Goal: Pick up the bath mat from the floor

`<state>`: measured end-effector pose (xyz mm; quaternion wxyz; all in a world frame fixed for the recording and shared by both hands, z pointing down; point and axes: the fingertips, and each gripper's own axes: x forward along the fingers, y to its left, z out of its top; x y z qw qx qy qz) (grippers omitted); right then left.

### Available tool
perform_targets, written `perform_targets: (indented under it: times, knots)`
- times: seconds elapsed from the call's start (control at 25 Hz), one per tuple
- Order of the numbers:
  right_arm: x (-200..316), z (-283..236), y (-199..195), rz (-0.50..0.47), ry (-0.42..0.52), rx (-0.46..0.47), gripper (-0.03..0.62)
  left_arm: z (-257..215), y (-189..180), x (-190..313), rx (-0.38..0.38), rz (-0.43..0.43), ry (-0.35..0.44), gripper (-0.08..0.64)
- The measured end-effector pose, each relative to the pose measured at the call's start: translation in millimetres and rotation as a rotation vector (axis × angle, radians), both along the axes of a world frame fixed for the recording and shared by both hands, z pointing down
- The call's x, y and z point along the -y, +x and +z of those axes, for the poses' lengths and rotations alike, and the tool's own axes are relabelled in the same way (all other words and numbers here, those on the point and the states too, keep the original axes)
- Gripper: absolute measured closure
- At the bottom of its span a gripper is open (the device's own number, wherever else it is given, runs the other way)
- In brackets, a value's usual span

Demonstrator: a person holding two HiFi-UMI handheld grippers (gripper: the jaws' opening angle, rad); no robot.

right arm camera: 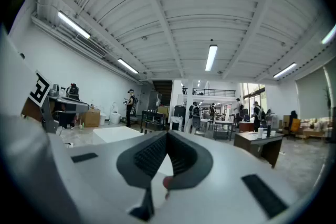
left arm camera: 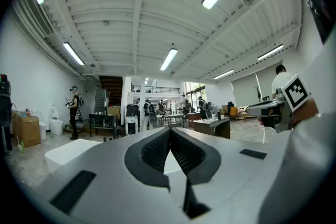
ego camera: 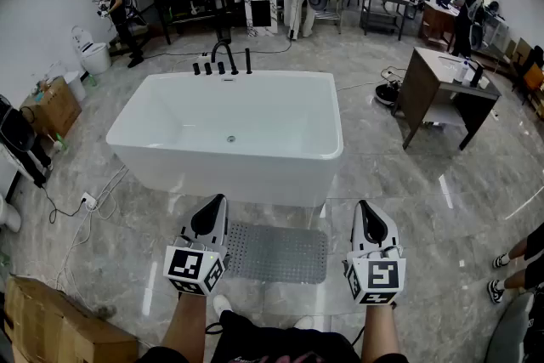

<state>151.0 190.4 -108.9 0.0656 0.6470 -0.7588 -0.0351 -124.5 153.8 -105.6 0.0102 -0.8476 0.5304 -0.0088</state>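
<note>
A grey dotted bath mat [ego camera: 276, 252] lies flat on the floor in front of the white bathtub [ego camera: 229, 134]. My left gripper [ego camera: 214, 208] hovers over the mat's left end, shut and empty. The right gripper [ego camera: 365, 215] is held just past the mat's right end, also shut with nothing in it. Both gripper views look level across the room, so the mat is out of their sight. In the left gripper view the left gripper [left arm camera: 169, 132] has its pads together. The right gripper [right arm camera: 167, 137] shows the same in its own view.
A cardboard box [ego camera: 59, 327] sits at the lower left, with a cable and power strip [ego camera: 87, 201] on the floor nearby. A dark wooden desk [ego camera: 442, 93] stands to the right. Several people work at the back of the room, and someone's shoes [ego camera: 500, 276] show at the right edge.
</note>
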Motion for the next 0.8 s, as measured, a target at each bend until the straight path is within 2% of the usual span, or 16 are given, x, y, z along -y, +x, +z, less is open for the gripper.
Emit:
perform_targets:
  times: [0.12, 0.32, 0.6, 0.8]
  knots:
    - [1.9, 0.9, -1.7, -0.004, -0.004, -0.004, 0.571, 3.1, 1.4, 0.8, 0.002, 0.01, -0.008, 0.549]
    - [6.9, 2.7, -2.8, -0.009, -0.014, -0.004, 0.571, 5.8, 9.9, 2.0, 0.056, 0.033, -0.007, 0.549]
    - [15.0, -10.4, -13.8, -0.046, 0.034, -0.006, 0.571, 1.0, 0.9, 14.6, 0.021, 0.024, -0.008, 0.549]
    - [16.3, -11.7, -7.2, -0.046, 0.04, 0.01, 0.571, -1.6, 10.1, 15.9, 0.042, 0.036, 0.001, 0.549]
